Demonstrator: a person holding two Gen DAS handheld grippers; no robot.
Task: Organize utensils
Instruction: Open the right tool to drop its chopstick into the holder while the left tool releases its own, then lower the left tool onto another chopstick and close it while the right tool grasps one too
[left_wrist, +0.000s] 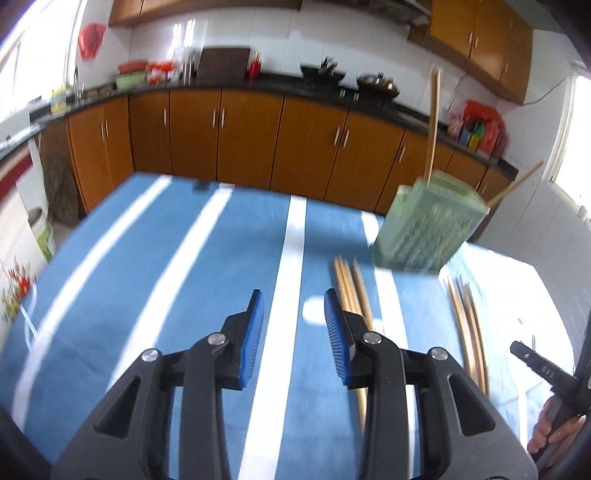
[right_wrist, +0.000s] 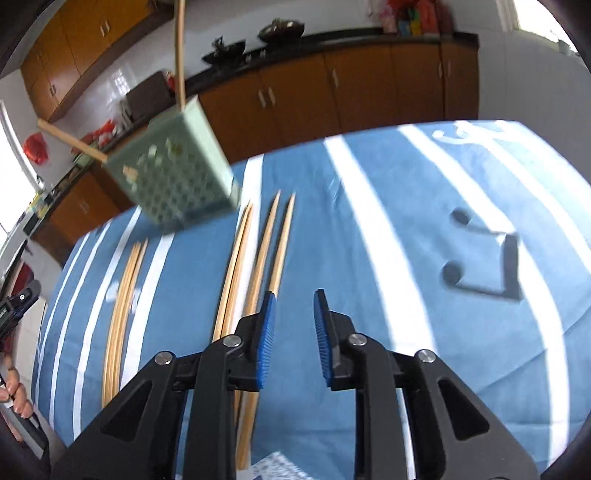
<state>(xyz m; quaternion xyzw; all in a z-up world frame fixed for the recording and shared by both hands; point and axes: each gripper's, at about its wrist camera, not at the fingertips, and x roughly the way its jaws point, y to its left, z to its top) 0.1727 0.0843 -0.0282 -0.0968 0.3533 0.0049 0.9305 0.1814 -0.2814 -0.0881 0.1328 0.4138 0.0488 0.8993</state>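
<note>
From my left wrist camera, the left gripper (left_wrist: 294, 311) reaches out of the lower centre of the frame, tilted down at the blue cloth with white stripes (left_wrist: 166, 295). Its blue-padded jaws stand partly apart with nothing between them; a white stripe shows through the gap. Just right of the right-hand finger lies a bundle of chopsticks (left_wrist: 349, 284), its lower part passing under that finger. A second set of chopsticks (left_wrist: 467, 325) lies further right, near the cloth's edge. In the upper right stands the green perforated utensil holder (left_wrist: 424, 225), blurred, with two chopsticks (left_wrist: 433, 122) sticking up out of it, one near upright and one leaning right. At the lower right edge I see a hand (left_wrist: 550, 428) around the black handle of the other tool.

From my right wrist camera, the right gripper (right_wrist: 294, 308) also comes up from the bottom centre, pitched down at the cloth. Its jaws are a narrow way apart and empty, bare blue cloth in the gap. Two pairs of chopsticks run from the holder down beneath its left-hand finger, and a third group sits well to the left. The holder hangs blurred in the upper left. A musical note printed on the cloth (right_wrist: 484, 262) lies at right. Fingers of a hand show at the lower left edge.
</note>
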